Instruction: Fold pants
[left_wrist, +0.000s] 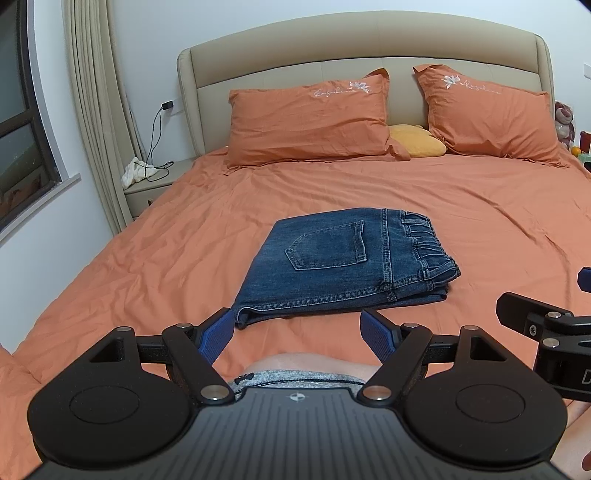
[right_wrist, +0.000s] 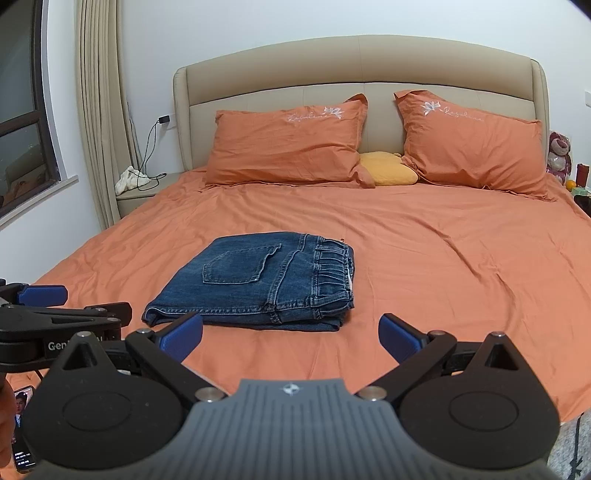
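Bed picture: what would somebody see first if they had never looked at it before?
Probably the blue jeans, folded into a neat stack in the middle of the big orange bed. Next come the two orange pillows leaning on the beige headboard, with a small yellow cushion peeking out between them. Up close, the left claw and right claw hang open, holding nothing.

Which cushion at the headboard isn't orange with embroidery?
The small yellow cushion, tucked between the two big orange pillows; it is plain and far smaller.
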